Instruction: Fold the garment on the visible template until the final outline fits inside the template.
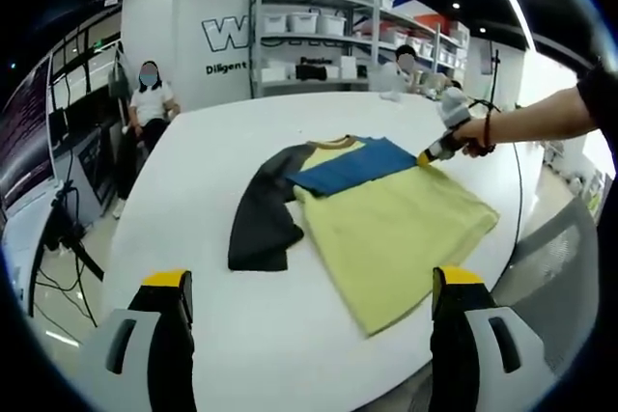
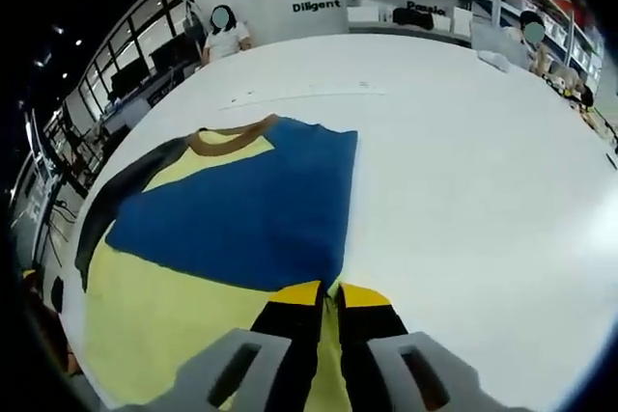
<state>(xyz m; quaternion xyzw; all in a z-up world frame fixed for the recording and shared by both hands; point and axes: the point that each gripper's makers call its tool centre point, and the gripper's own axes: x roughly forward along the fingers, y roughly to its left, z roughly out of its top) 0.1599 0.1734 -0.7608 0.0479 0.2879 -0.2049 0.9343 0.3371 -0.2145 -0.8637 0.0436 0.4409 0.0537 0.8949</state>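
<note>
White table (image 1: 290, 354) | right claw (image 2: 330, 294) pinching garment (image 2: 232, 219) edge | left claw (image 1: 309, 296) open, apart.

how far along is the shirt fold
Early. Done: the blue sleeve is folded in across the yellow body. In hand: the right gripper looks shut on that sleeve's edge. Left: the dark sleeve lies spread out, and the left gripper hangs open, away from the shirt. No template outline is visible.

My workplace, a lab or demo hall: wide white desk (image 1: 290, 335); at 12 o'clock, metal shelving (image 1: 319, 36) with storage bins before a lettered wall (image 1: 227, 36); seated people; cables (image 1: 58, 277) at 9 o'clock.
</note>
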